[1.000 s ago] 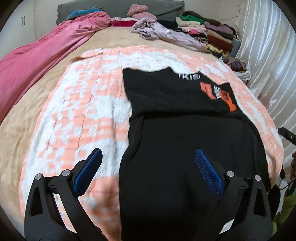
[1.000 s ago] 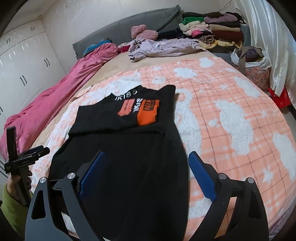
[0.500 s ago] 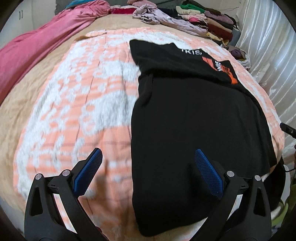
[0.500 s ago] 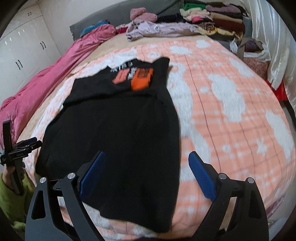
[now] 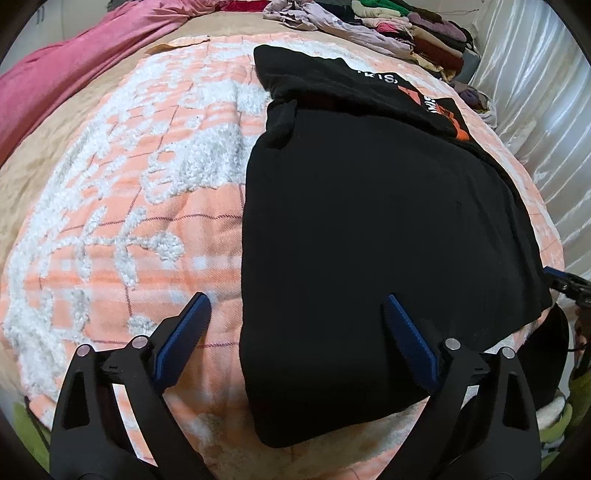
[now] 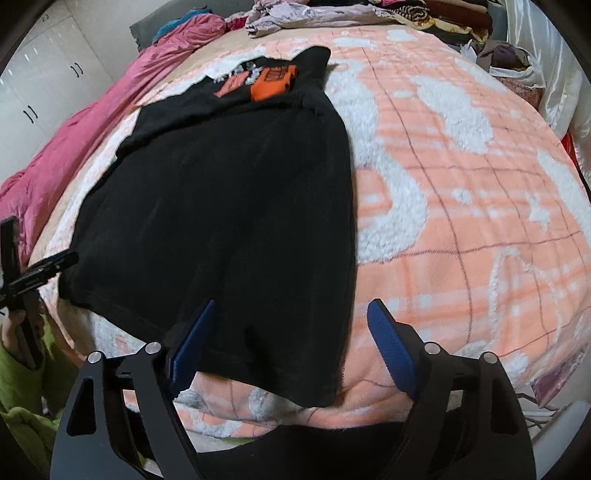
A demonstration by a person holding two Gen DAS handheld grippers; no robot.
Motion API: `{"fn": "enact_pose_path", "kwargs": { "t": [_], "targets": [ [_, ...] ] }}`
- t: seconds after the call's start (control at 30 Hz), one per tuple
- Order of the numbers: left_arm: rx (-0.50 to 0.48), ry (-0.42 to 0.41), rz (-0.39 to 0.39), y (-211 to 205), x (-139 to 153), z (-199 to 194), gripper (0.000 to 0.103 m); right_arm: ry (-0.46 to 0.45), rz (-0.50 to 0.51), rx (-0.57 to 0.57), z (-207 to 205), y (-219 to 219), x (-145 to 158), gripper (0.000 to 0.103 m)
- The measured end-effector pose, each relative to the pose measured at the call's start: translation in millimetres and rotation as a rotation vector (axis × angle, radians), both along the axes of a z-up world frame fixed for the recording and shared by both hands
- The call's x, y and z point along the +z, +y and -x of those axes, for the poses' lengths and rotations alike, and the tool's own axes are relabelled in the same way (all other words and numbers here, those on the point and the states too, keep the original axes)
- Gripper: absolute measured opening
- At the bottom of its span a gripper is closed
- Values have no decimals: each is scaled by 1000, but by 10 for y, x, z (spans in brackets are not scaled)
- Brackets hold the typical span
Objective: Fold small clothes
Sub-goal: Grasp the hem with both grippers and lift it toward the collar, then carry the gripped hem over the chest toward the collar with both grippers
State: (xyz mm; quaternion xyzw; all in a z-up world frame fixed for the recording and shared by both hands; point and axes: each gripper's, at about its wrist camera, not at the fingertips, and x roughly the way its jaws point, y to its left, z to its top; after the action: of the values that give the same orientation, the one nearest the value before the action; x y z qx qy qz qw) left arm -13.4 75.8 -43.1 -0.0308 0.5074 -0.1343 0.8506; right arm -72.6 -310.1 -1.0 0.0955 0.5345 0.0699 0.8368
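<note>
**Black tee laid flat on bed, both grippers spread wide at near hem**

A black T-shirt point(image 5: 369, 229) is seen laid lengthwise on an orange-and-white blanket point(image 5: 147, 192) that covers the bed. The far part of the shirt is folded over, w/ an orange print point(image 6: 273, 83) and white lettering shown on top; the near hem is laid at the bed's near edge.

The left gripper point(image 5: 295, 325) is held over the shirt's near left corner. Its jaws are spread wide, nothing between them; the left blue pad point(image 5: 183, 339) is seen above bare blanket, the right one over black fabric. Contact w/ the cloth can't be told.

The right gripper point(image 6: 291, 332) is held over the near right corner, jaws likewise spread wide and holding nothing. One pad is seen over the shirt, the other over blanket.

Each gripper is glimpsed in the other's view at the shirt's opposite near corner.

A pink duvet point(image 6: 110, 110) is bunched along the bed's left side. Stacked clothes point(image 5: 417, 26) are piled at the far end, beside a pale curtain point(image 5: 535, 92).
</note>
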Motion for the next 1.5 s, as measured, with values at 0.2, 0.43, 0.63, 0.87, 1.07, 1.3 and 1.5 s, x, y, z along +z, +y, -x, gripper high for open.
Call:
{"fn": "enact_pose_path", "kwargs": {
  "t": [0.2, 0.43, 0.63, 0.87, 1.07, 1.3, 1.5],
  "targets": [
    [13, 11, 26, 45, -2, 29, 62, -20, -17, 17, 21, 3, -5, 30],
    [30, 44, 103, 162, -6, 17, 40, -13, -55, 15, -14, -73, -34, 27],
    [47, 48, 133, 132, -7, -17, 16, -23, -74, 8, -34, -51, -70, 9],
    [58, 32, 217, 264, 191, -94, 4, -102, -133, 13, -87, -85, 154, 8],
    [70, -3, 319, 368, 416, -233, 4, -175, -172, 1, -213, -184, 367, 8],
    [85, -65, 347, 373, 669, -555, 4, -277, -184, 14, -540, -234, 666, 8],
    [120, -104, 362, 372, 832, -1035, 4, -366, -176, -19, -1059, -377, 852, 8]
  ]
}}
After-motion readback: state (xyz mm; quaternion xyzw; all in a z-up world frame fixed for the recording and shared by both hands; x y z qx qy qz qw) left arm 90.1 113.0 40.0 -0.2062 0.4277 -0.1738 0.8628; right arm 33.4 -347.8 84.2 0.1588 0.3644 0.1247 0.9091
